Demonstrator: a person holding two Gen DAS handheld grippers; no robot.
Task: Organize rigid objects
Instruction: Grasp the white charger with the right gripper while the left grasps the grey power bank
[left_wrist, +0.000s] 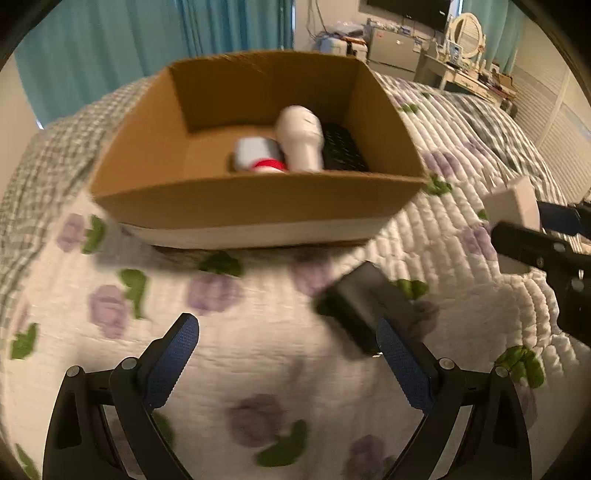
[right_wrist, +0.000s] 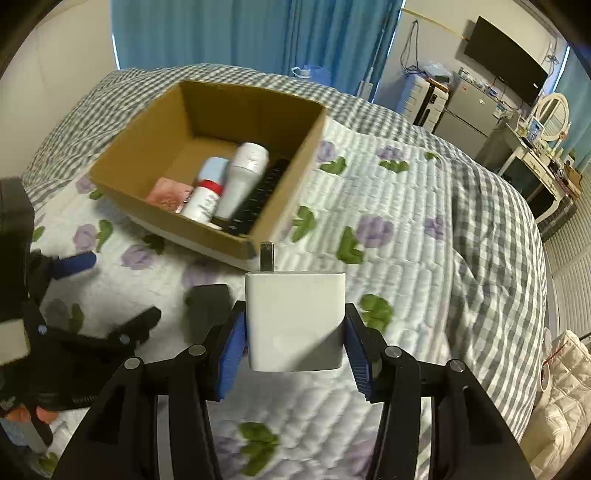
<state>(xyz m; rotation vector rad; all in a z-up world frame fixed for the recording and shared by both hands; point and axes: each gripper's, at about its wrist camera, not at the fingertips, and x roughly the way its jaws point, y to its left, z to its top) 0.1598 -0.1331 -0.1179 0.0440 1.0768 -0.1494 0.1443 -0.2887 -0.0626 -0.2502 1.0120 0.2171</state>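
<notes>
Soft daylight, motion blur throughout, fisheye bending at edges.

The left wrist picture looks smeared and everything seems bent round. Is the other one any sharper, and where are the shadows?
Left wrist view: cardboard box and dark block smeared by motion blur; quilt bulges from fisheye distortion. Right wrist view: sharper, white charger crisp in the right gripper, shadow across its lower face and on the quilt below.

Home bedroom: bed (right_wrist: 424, 229) w/ floral quilted cover & grey check blanket (right_wrist: 491, 206), teal curtains (right_wrist: 240, 33) along the wall, dressing table (right_wrist: 535, 162) w/ oval mirror (right_wrist: 553, 110), wall-mounted TV (right_wrist: 506, 59), small grey fridge (right_wrist: 465, 110) in the corner
</notes>
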